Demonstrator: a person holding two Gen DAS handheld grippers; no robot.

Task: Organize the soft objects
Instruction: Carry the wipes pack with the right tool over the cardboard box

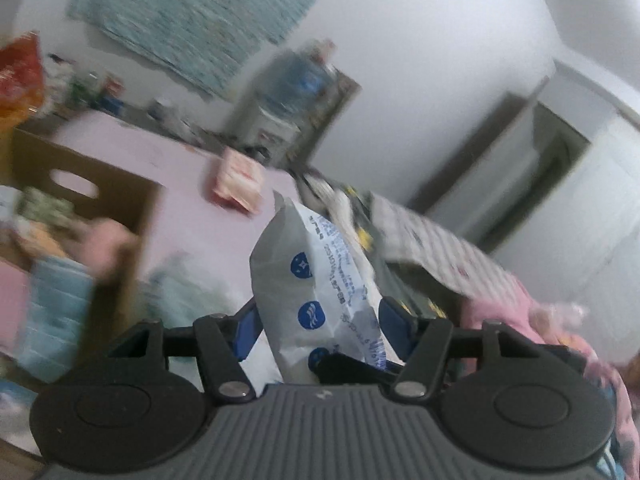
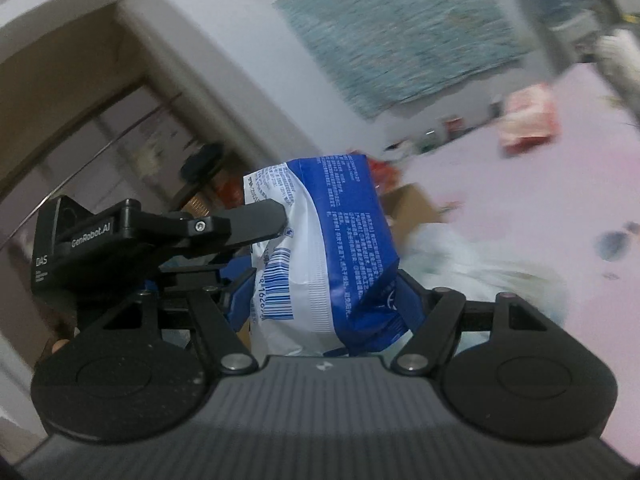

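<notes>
Left wrist view, reading left to right. A brown cardboard box (image 1: pixel 116 196) with a cut-out handle is sitting at the far left, blurred soft items inside it, on a pale pink tabletop (image 1: pixel 180 168). A pink-red packet (image 1: pixel 238 180) is lying further back on that surface. At centre, my left gripper (image 1: pixel 320 316) is grasping a white-and-blue soft pack (image 1: pixel 316 280); the pack is standing up between the blue fingers (image 1: pixel 394 318), which are pressing its sides. Behind it a water dispenser (image 1: pixel 288 100) is standing against the wall. A pink cloth (image 1: pixel 504 312) is lying at right.

Right wrist view. At left, the other gripper's black finger is reaching in and touching the upper left edge of the same pack (image 2: pixel 324 248). My right gripper (image 2: pixel 324 300) is clamping the pack's lower part, barcode facing me, blue fingers (image 2: pixel 408 304) squeezing both sides. So both hands are holding the one pack, lifted clear of the tabletop (image 2: pixel 520 208). A whitish soft bundle (image 2: pixel 480 268) is lying just right of it, too blurred to name.
</notes>
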